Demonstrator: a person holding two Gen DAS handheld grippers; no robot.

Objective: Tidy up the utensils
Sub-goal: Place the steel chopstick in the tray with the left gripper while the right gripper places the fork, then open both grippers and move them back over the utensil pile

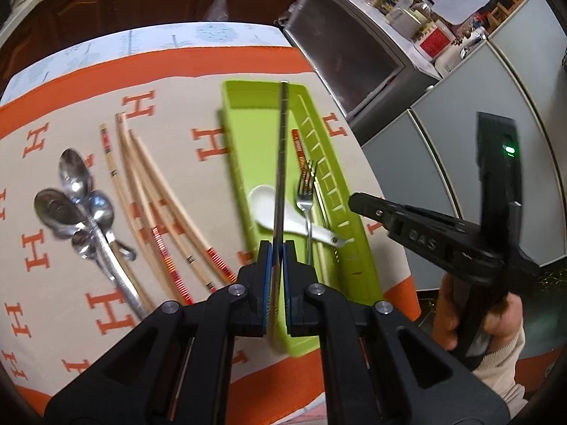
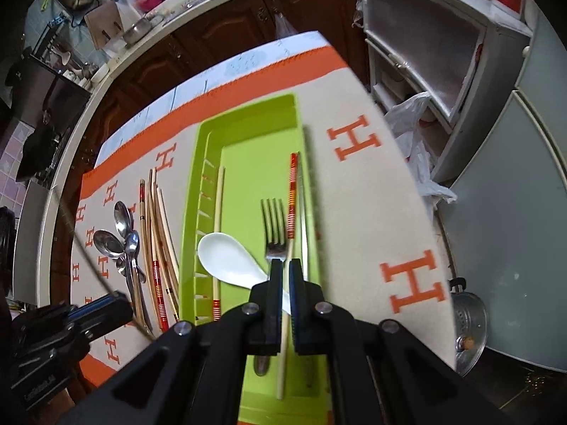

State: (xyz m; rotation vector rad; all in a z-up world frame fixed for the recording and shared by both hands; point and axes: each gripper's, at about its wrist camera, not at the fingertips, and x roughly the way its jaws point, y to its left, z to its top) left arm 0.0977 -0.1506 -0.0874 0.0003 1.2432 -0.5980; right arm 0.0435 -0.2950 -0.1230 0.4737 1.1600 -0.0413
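Metal chopstick (image 1: 282,163) pinched in left tool (image 1: 277,248), lower end hidden, tray (image 1: 244,106) blurred.

The left gripper (image 1: 278,253) is clamped on a metal chopstick (image 1: 282,163), which runs forward from between its blue-padded fingers (image 1: 265,265) over a lime-green plastic tray (image 1: 234,148). In the tray lie a white ceramic spoon (image 1: 264,209), a steel fork (image 1: 305,194) and a wooden chopstick with red banding (image 1: 297,145) along the slotted right wall. Left of the tray, on the beige tablecloth with orange H letters (image 1: 177,102) covering the table, several wooden chopsticks (image 1: 149,191) lie in a loose bundle, and beside them a heap of metal spoons (image 1: 76,205). At right the right gripper (image 1: 358,203), held by a hand (image 1: 471,315), hangs off the table's edge.
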